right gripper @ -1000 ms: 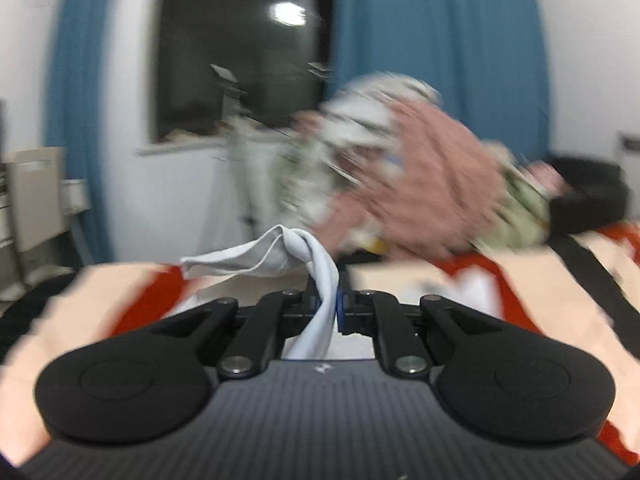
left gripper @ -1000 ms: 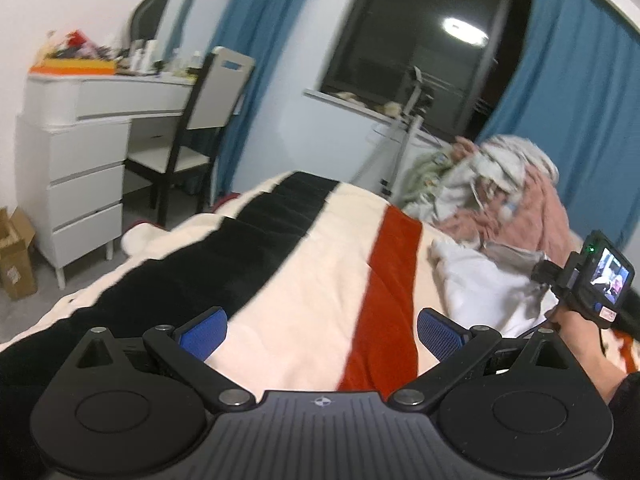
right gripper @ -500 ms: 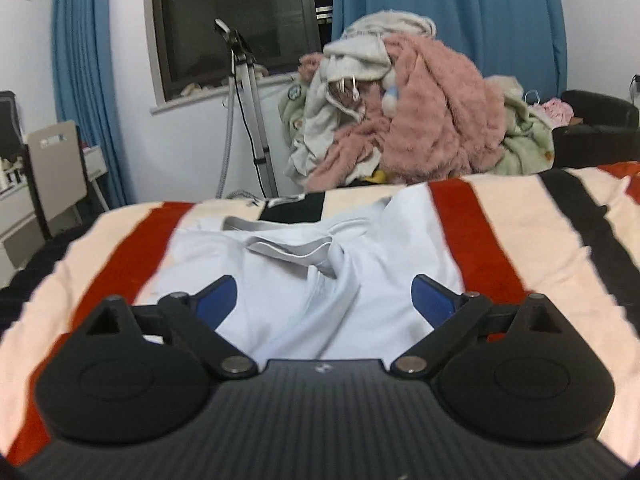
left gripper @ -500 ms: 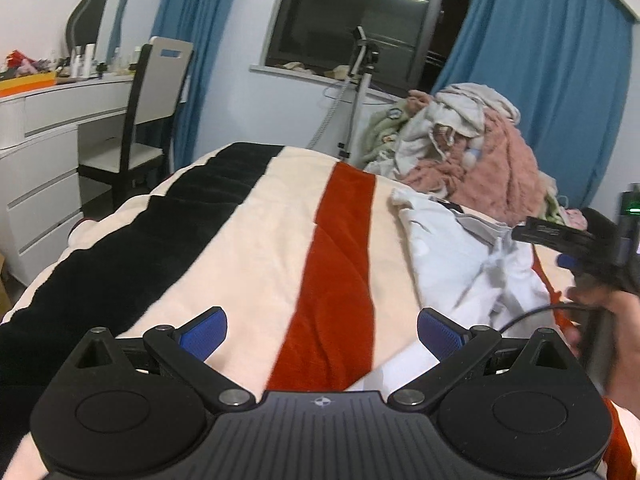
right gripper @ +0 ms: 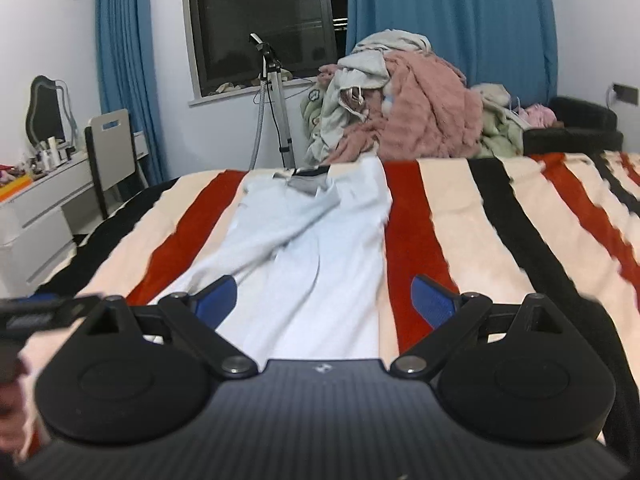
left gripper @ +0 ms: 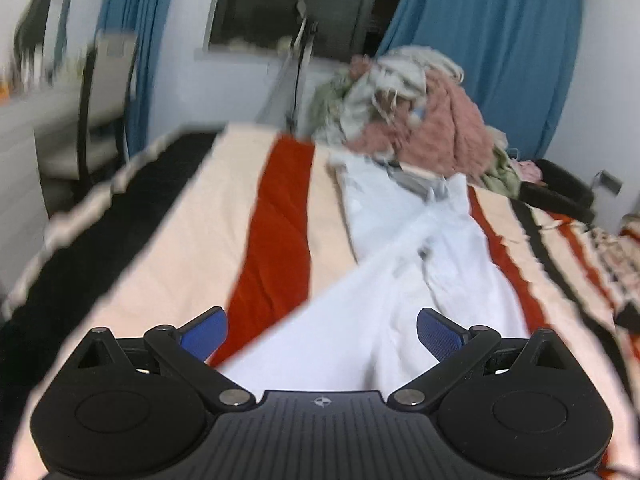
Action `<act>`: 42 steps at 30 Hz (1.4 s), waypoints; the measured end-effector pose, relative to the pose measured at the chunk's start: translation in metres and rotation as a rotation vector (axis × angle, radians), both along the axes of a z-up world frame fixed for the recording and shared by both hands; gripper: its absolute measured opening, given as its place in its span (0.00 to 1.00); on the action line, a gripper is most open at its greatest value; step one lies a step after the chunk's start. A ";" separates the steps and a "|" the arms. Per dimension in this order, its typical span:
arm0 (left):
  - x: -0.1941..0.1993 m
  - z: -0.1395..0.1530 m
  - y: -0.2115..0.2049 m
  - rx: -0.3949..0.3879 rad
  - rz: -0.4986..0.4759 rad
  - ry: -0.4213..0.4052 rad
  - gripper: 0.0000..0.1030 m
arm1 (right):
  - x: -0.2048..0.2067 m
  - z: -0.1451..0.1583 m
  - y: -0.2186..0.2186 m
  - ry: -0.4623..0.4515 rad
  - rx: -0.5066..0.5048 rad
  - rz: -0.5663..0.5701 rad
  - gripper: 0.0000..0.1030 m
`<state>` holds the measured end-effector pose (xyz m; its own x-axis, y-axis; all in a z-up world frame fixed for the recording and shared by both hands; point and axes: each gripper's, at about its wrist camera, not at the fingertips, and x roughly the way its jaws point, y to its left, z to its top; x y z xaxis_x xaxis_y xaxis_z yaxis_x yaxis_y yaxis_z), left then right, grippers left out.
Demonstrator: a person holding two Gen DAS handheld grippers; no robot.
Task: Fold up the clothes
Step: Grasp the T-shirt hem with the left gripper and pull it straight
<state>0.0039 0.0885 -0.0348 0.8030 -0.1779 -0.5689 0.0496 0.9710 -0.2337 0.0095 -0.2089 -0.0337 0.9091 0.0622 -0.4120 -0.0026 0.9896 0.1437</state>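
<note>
A pale blue-white garment [left gripper: 404, 264] lies lengthwise on the striped bed, rumpled, with a grey waistband at its far end; it also shows in the right wrist view [right gripper: 312, 248]. My left gripper [left gripper: 322, 334] is open and empty over the garment's near end. My right gripper [right gripper: 324, 298] is open and empty, also over the near end, slightly to the right. The left gripper's body [right gripper: 36, 314] shows at the left edge of the right wrist view.
A heap of unfolded clothes [right gripper: 404, 116] with a pink fleece lies at the far end of the bed. The blanket [left gripper: 280, 220] has red, cream and black stripes. A chair [right gripper: 110, 152], a white dresser [right gripper: 36, 216], a stand [right gripper: 276, 104] and a black seat [right gripper: 576, 132] surround the bed.
My right gripper let go of the garment, which now lies stretched on the bed. Both grippers moved back to its near end. The left view swung right onto the garment.
</note>
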 end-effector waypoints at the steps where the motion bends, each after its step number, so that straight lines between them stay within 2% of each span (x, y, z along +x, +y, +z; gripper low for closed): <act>1: -0.001 0.000 0.007 -0.048 0.003 0.034 0.98 | -0.015 0.000 -0.001 -0.008 0.005 -0.008 0.93; 3: -0.007 0.001 0.028 -0.148 0.039 0.072 0.98 | -0.043 0.000 -0.005 -0.021 0.014 -0.018 0.93; 6: -0.019 0.001 0.054 -0.242 0.118 0.101 0.98 | -0.082 -0.004 -0.011 -0.017 0.032 -0.038 0.93; 8: -0.024 0.000 0.066 -0.274 0.160 0.111 0.98 | -0.099 -0.008 -0.014 -0.011 0.037 -0.054 0.93; 10: -0.023 -0.008 0.073 -0.276 0.203 0.159 0.97 | -0.110 -0.011 -0.017 -0.014 0.051 -0.069 0.93; 13: -0.023 -0.021 0.083 -0.279 0.268 0.232 0.92 | -0.111 -0.012 -0.021 -0.025 0.076 -0.087 0.93; 18: -0.021 -0.043 0.100 -0.283 0.376 0.354 0.75 | -0.107 -0.018 -0.025 -0.020 0.098 -0.097 0.93; 20: -0.020 -0.048 0.101 -0.268 0.395 0.367 0.70 | -0.107 -0.019 -0.027 -0.016 0.111 -0.100 0.93; 22: -0.022 -0.048 0.099 -0.238 0.412 0.359 0.55 | -0.107 -0.020 -0.030 -0.018 0.129 -0.104 0.93; 23: -0.022 -0.047 0.098 -0.218 0.416 0.355 0.39 | -0.107 -0.020 -0.031 -0.021 0.136 -0.107 0.93; 24: -0.023 -0.047 0.096 -0.217 0.405 0.349 0.20 | -0.108 -0.020 -0.032 -0.025 0.141 -0.109 0.93; 25: -0.024 -0.048 0.095 -0.216 0.393 0.344 0.12 | -0.109 -0.020 -0.033 -0.028 0.145 -0.109 0.93; 27: -0.024 -0.043 0.087 -0.191 0.350 0.340 0.08 | -0.112 -0.019 -0.034 -0.040 0.152 -0.104 0.93; 29: -0.032 -0.032 0.078 -0.148 0.328 0.294 0.07 | -0.116 -0.017 -0.035 -0.052 0.156 -0.097 0.93; 31: -0.046 -0.015 0.065 -0.115 0.282 0.214 0.07 | -0.119 -0.016 -0.035 -0.064 0.159 -0.090 0.93; 37: -0.121 0.033 -0.006 -0.003 -0.007 -0.070 0.07 | -0.127 -0.009 -0.042 -0.100 0.178 -0.089 0.93; 39: -0.144 0.035 -0.037 0.006 -0.136 -0.103 0.07 | -0.129 -0.007 -0.045 -0.114 0.181 -0.090 0.93; 42: -0.164 0.024 -0.077 0.013 -0.280 -0.070 0.07 | -0.134 -0.002 -0.050 -0.143 0.178 -0.087 0.93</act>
<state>-0.1602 0.0117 -0.0105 0.7609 -0.3915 -0.5174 0.3321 0.9201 -0.2079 -0.1242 -0.2586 -0.0361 0.9625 0.0410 -0.2683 0.0490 0.9460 0.3204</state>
